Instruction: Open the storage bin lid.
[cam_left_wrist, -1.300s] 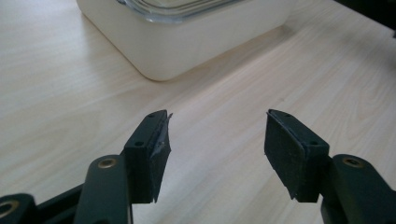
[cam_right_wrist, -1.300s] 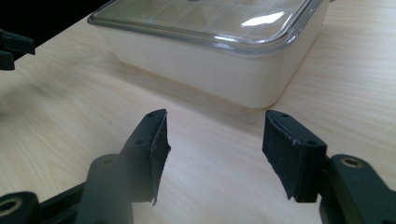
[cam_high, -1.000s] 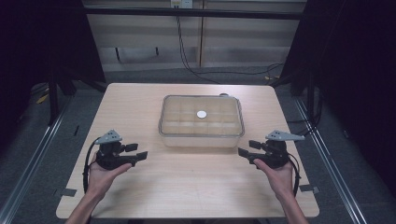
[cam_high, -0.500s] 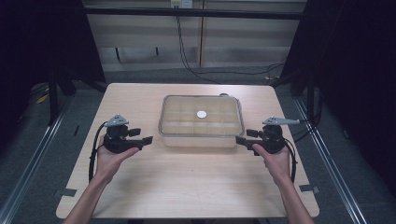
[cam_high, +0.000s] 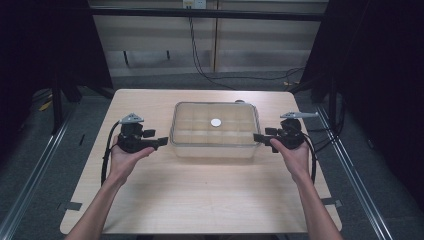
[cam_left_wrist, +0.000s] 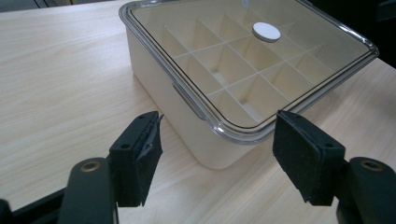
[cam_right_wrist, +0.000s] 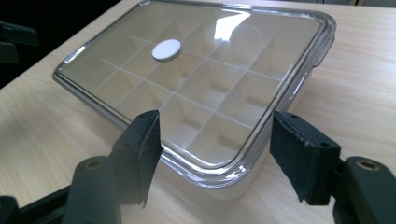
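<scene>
High view has the whole scene laid out: a pale wooden table (cam_high: 200, 200), a clear-lidded box (cam_high: 214, 131) sitting just past its middle, and a person's two bare forearms coming up from the bottom edge, one on each side of it. The left gripper (cam_high: 161, 141) is held in the left hand (cam_high: 125, 157) just beside the box's left end, jaws pointing inward at it; the right gripper (cam_high: 256, 137) mirrors it from the right hand (cam_high: 292, 152), its tips at the box's right end. Both hands cup the tools from underneath, wrists low, and a black cable loops down from each. Left gripper view brings what the overhead cannot: the grid of cream dividers under the lid, a white round disc (cam_left_wrist: 266, 31) on top, a small latch tab on the near wall, and the two black padded jaws standing wide apart around the box's near corner, touching nothing. Right gripper view gives the opposite corner, lid glinting, with its jaws spread equally wide either side of the rim, gripping nothing.
</scene>
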